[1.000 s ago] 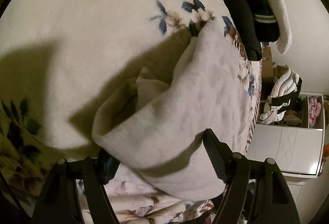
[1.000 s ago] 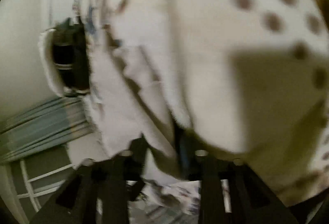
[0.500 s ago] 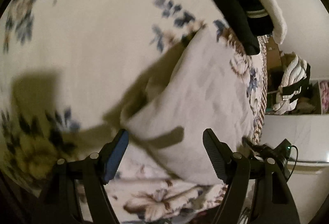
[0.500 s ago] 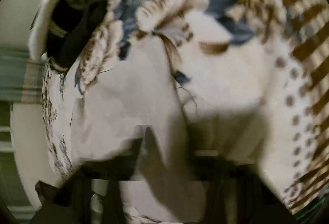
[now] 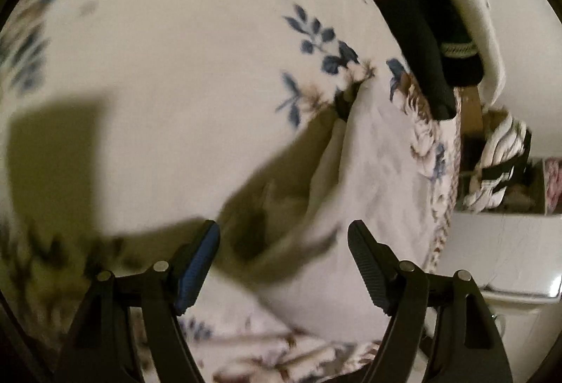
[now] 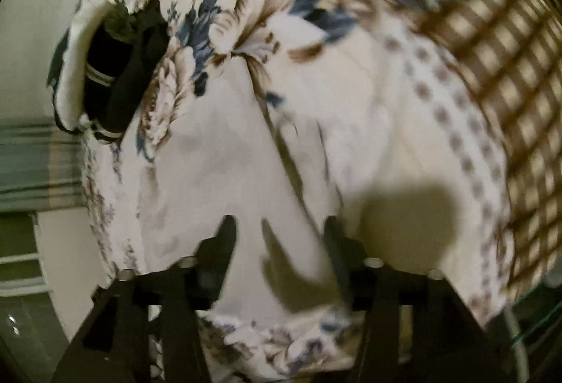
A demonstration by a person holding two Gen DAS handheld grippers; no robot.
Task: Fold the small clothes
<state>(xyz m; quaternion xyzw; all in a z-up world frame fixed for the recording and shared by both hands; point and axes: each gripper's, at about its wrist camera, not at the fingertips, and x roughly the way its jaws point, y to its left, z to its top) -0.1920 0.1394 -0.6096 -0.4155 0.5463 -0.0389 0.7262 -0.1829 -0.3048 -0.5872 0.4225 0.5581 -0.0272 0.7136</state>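
Garment [image 5: 368,172], pale, lies on the blanket [image 5: 175,67] below both fingers, left spread empty, right opening empty.

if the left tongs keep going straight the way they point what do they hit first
Most likely the pale folded garment lying on the floral blanket; its shadowed near edge sits just ahead of the open left tongs. Depth is unclear, since the picture is blurred.

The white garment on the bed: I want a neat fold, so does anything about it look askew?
Yes. The white garment lies bunched on the floral blanket: its left edge stands up in a ridge with a dark hollow beneath, rather than lying flat. Neither pair of tongs holds it.
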